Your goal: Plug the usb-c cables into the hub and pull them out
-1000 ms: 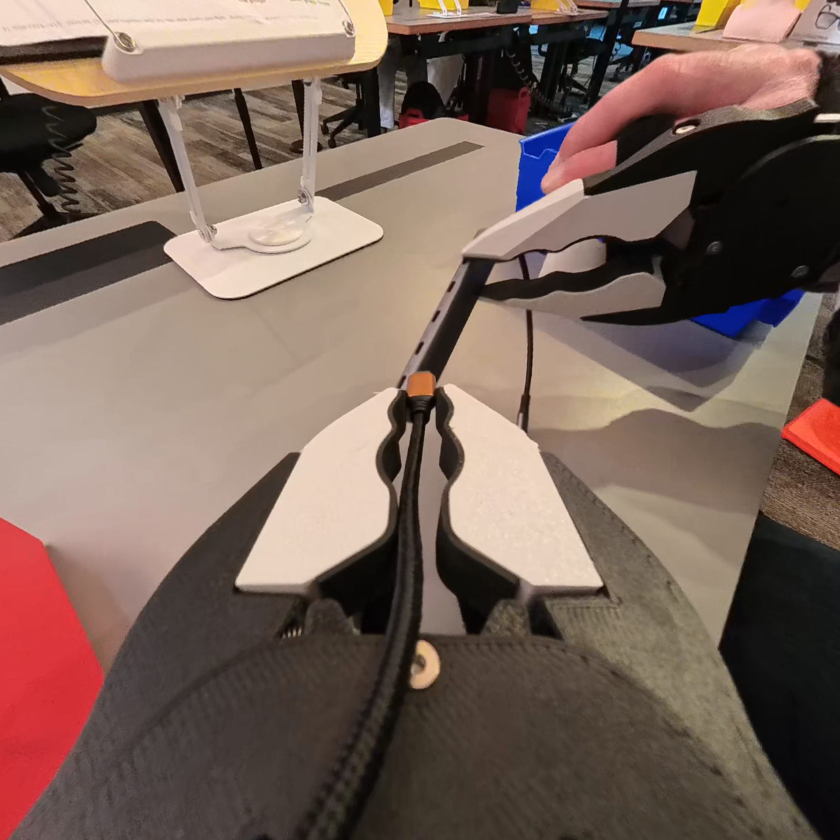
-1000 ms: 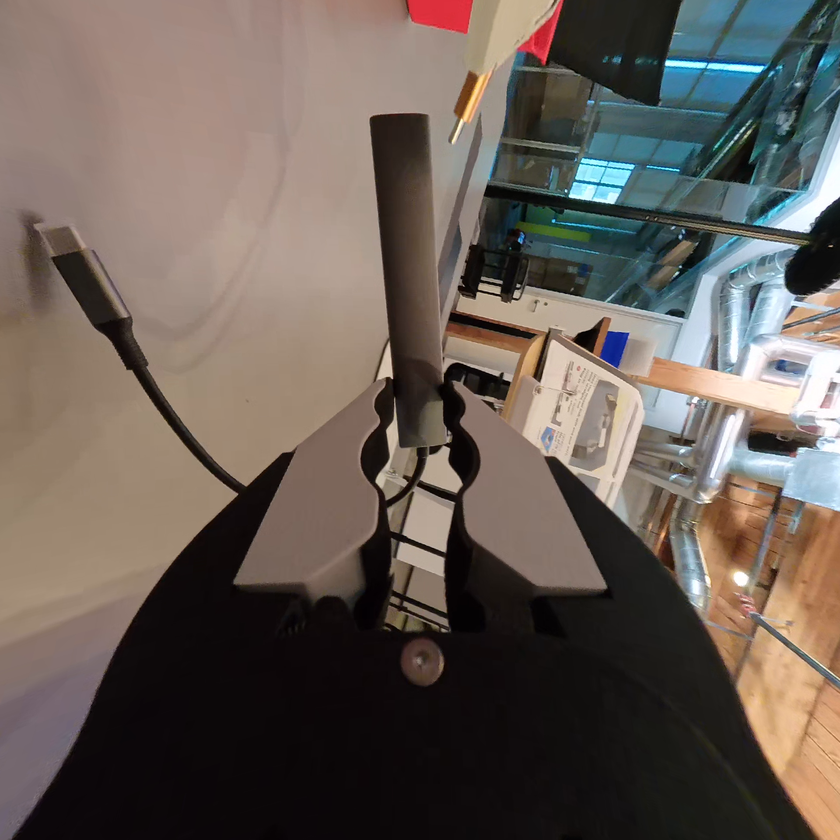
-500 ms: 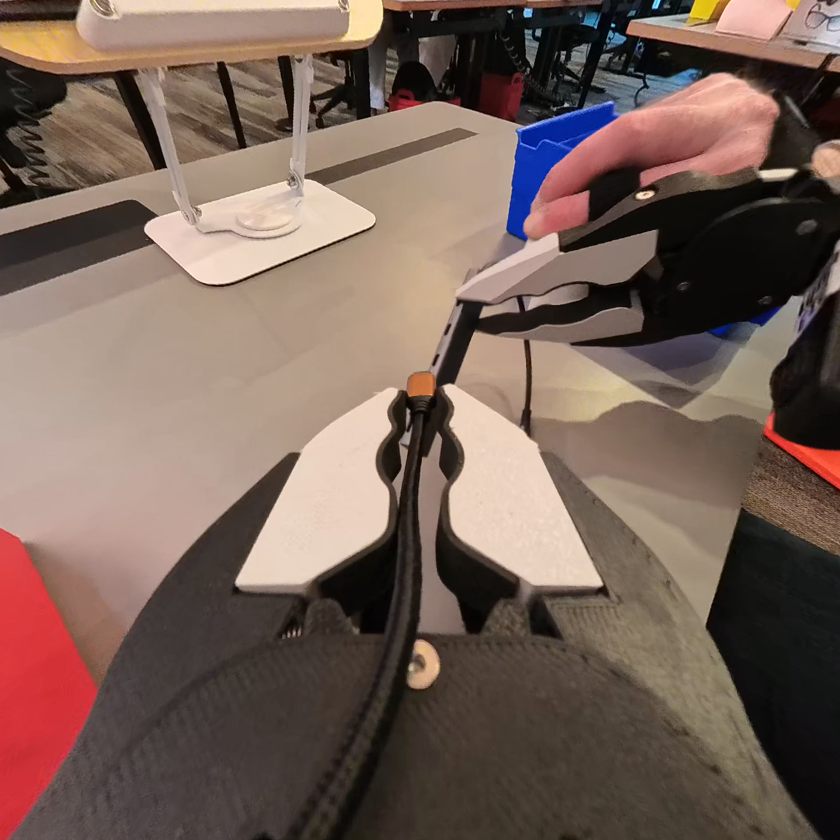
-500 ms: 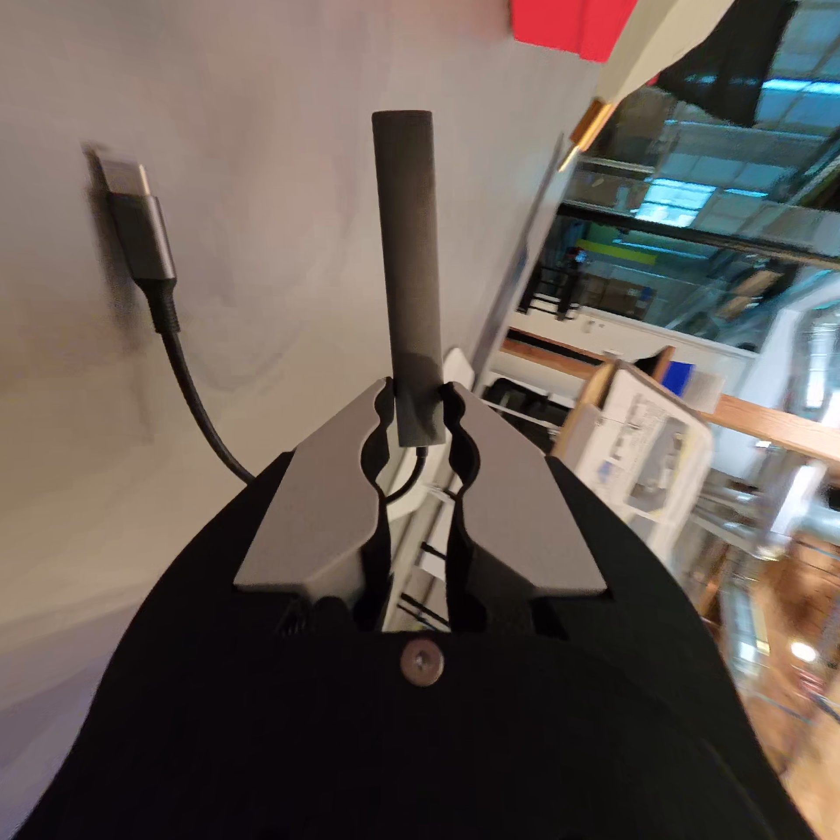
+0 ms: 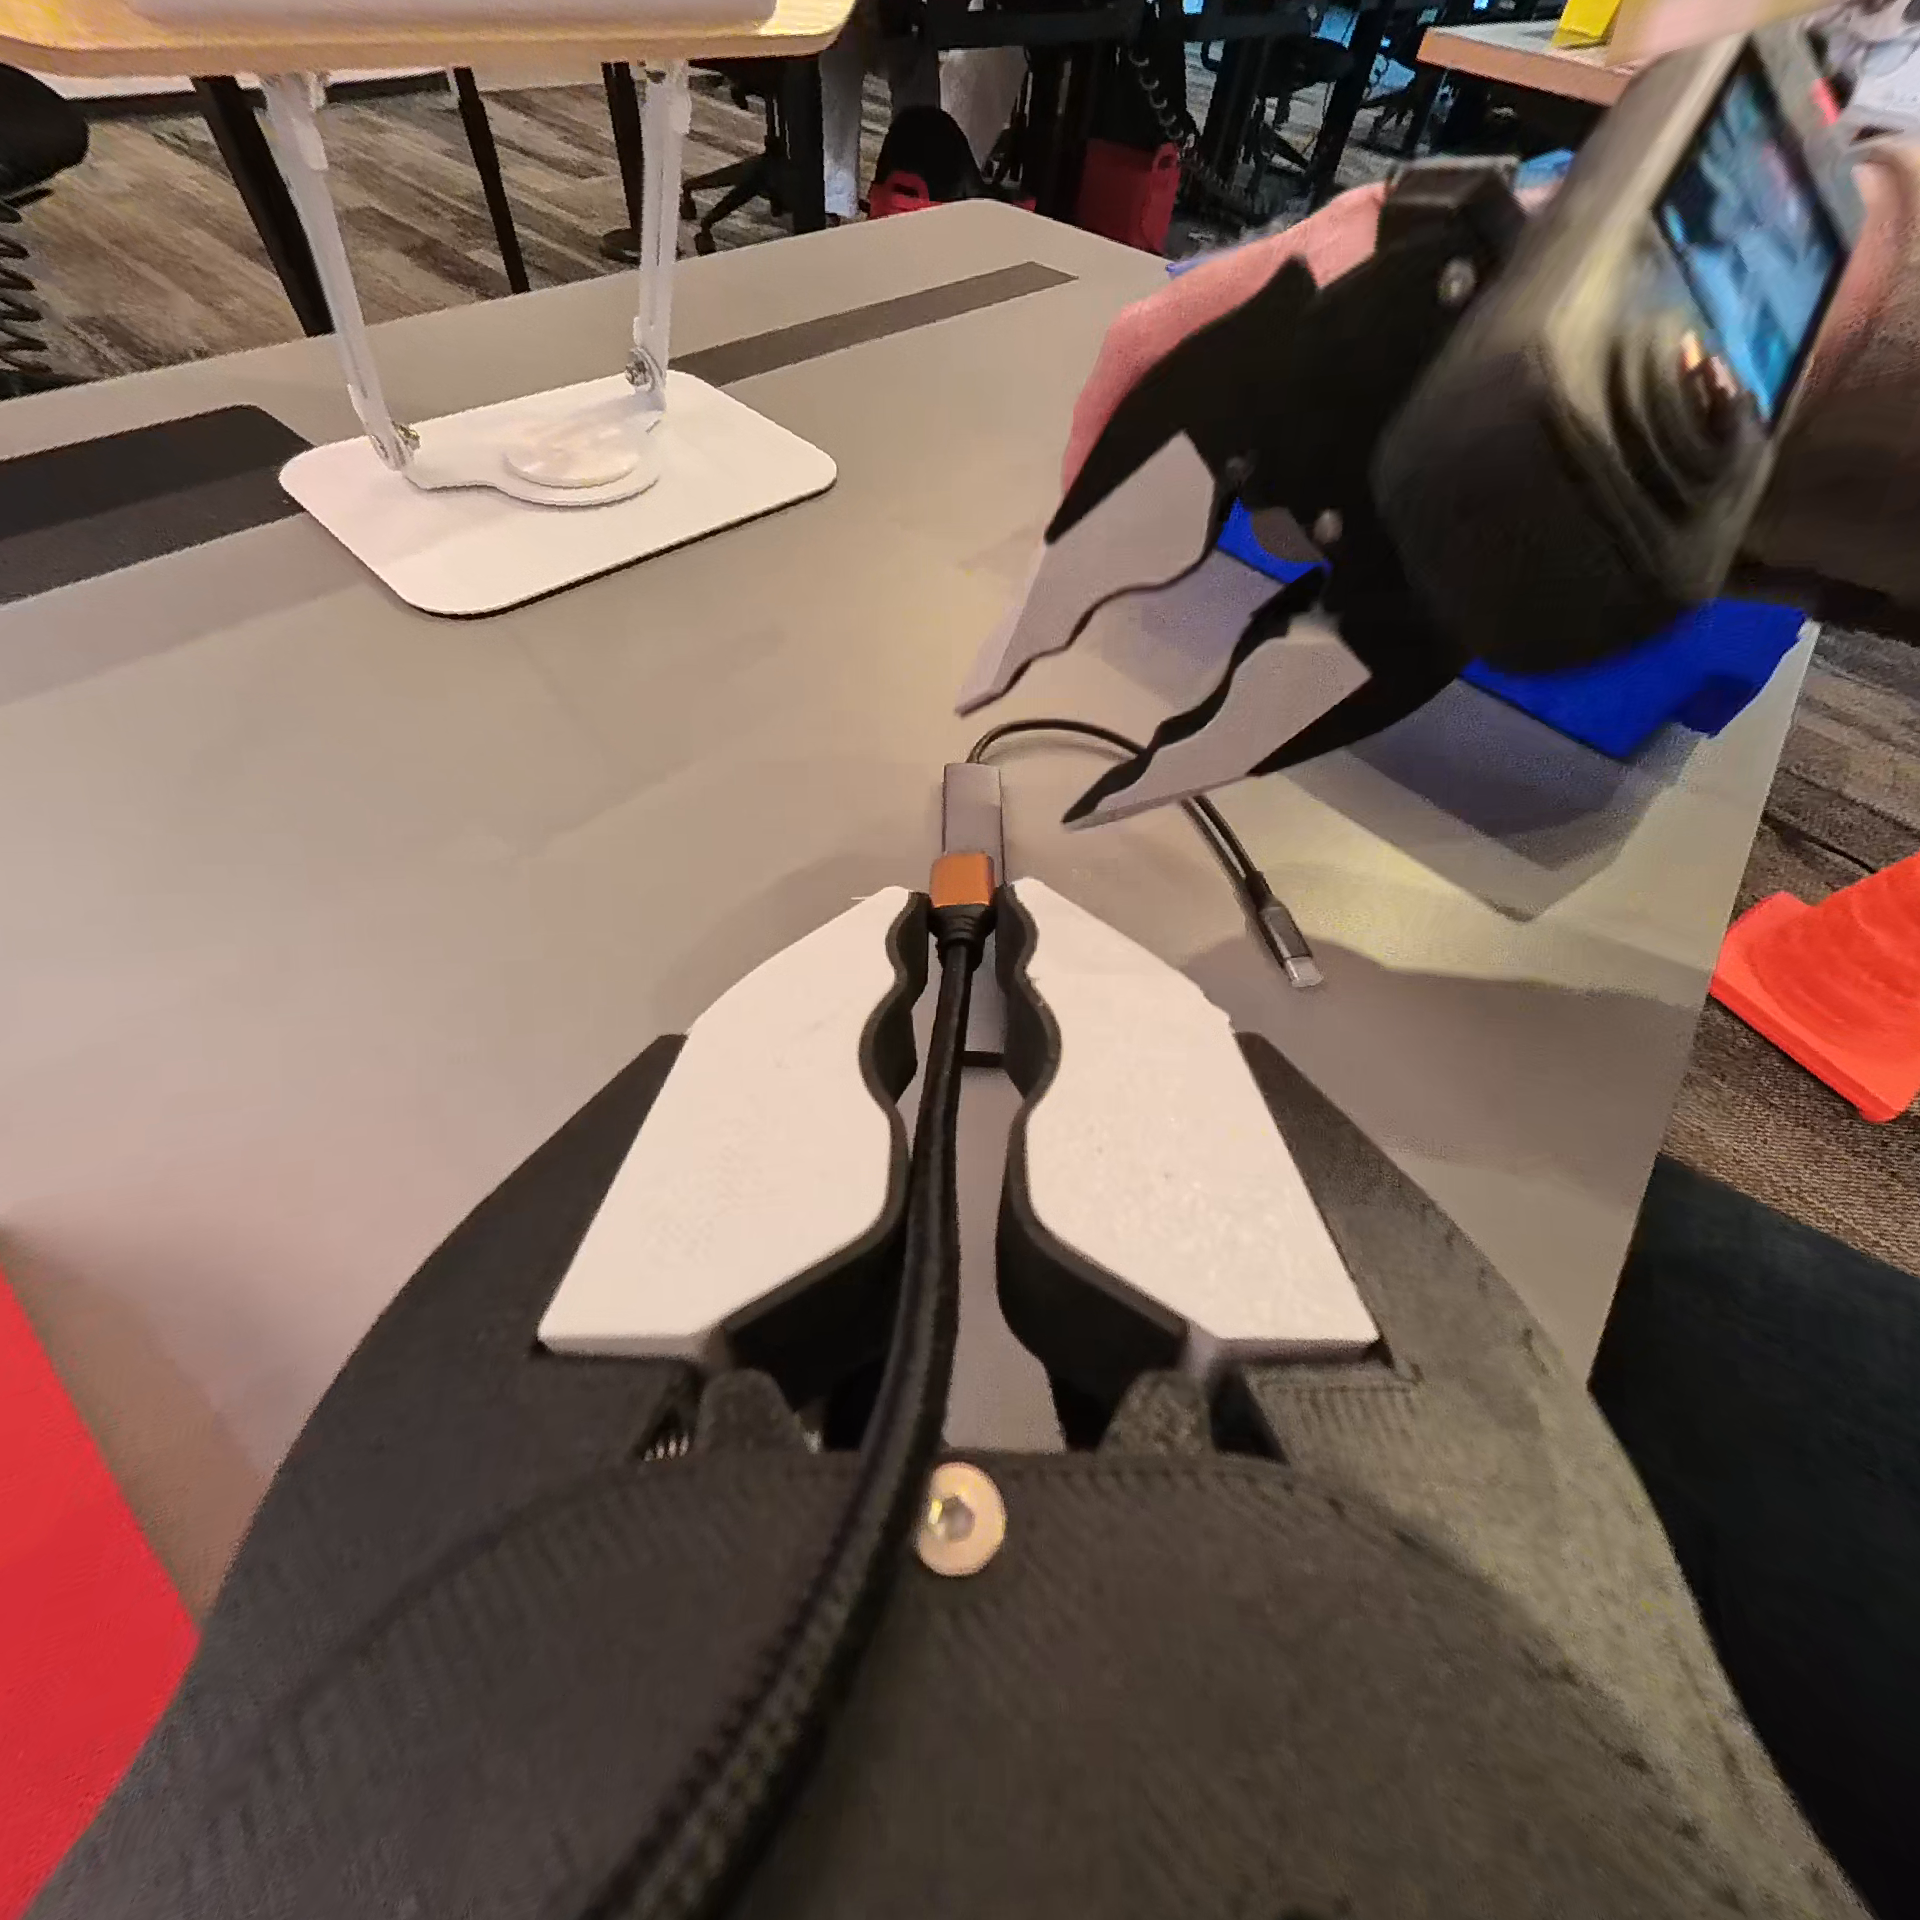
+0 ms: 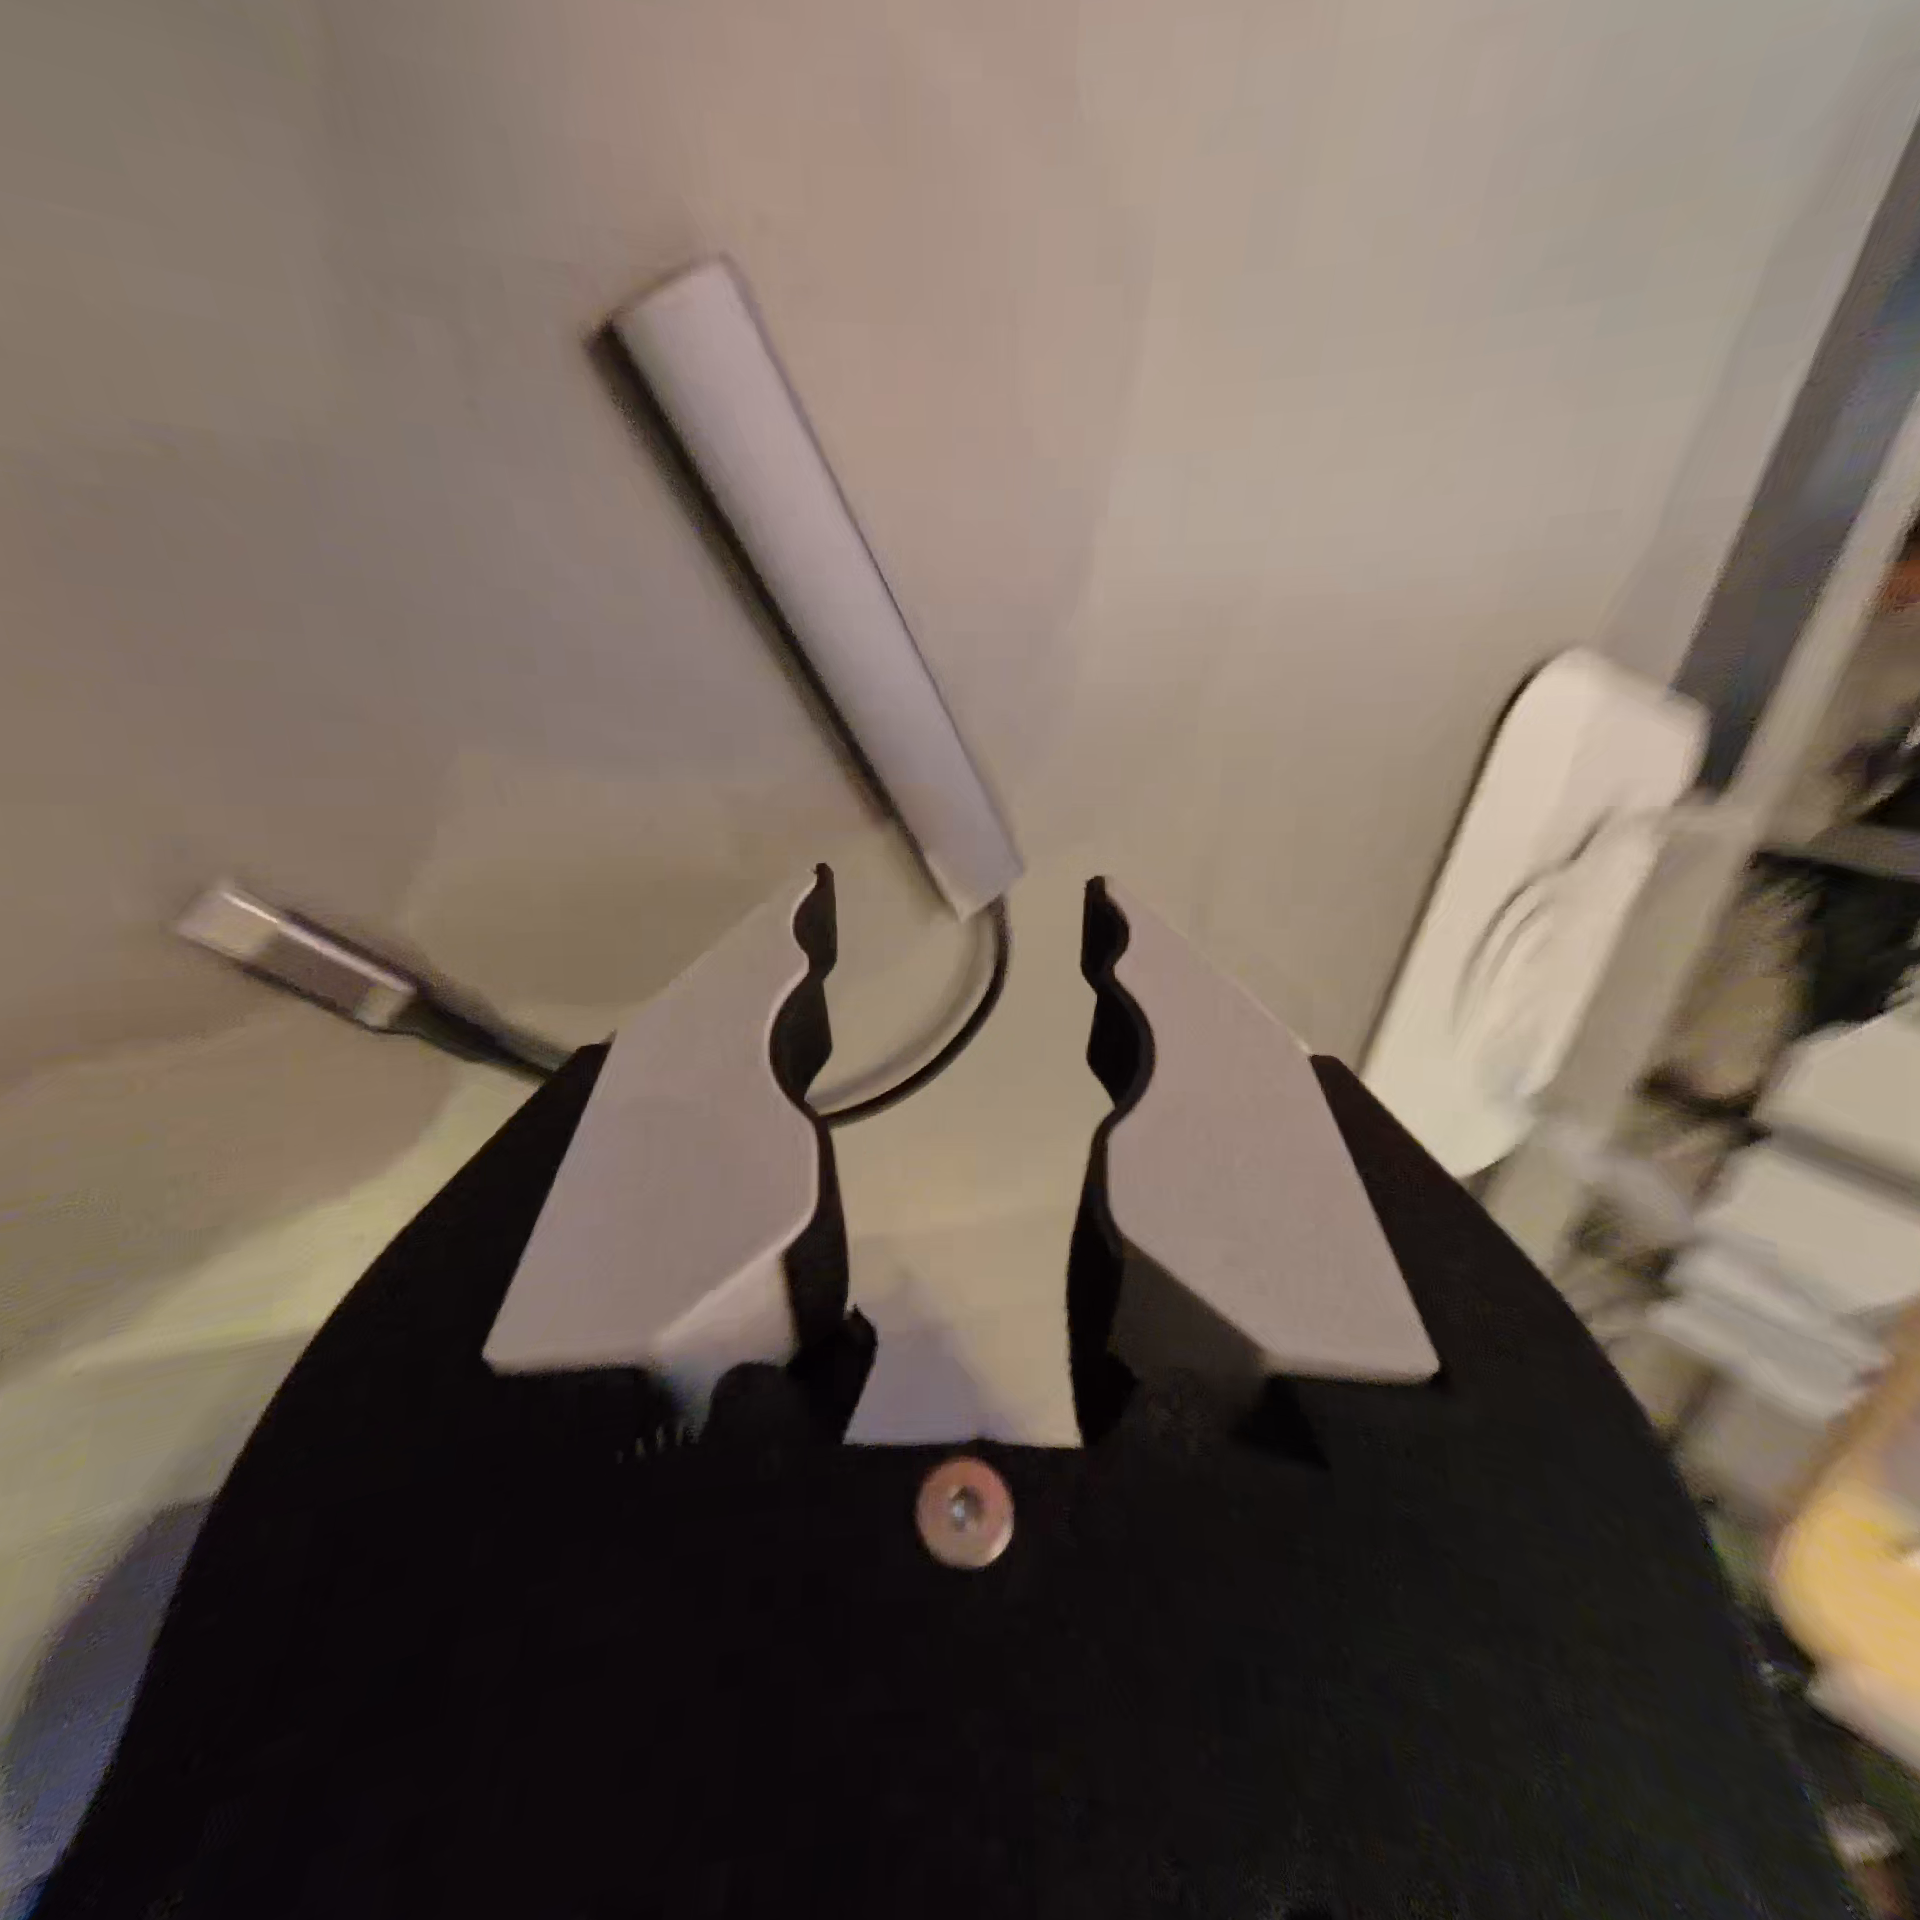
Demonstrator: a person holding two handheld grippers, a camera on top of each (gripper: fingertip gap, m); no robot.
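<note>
Now my left gripper point(image 5: 961, 914) pinches the orange-tipped cable point(image 5: 964, 881), apparently plugged into the hub point(image 5: 972, 805) mid-table point(image 5: 520, 790), while my right gripper point(image 5: 1013, 764) hovers wide open, so next I'd steady the hub and pull.

Grey hub point(image 5: 972, 805) flat on table, orange-tipped braided cable point(image 5: 961, 883) plugged in

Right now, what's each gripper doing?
Left gripper: shut on the orange-tipped cable.
Right gripper: open, empty, above the hub.
</note>
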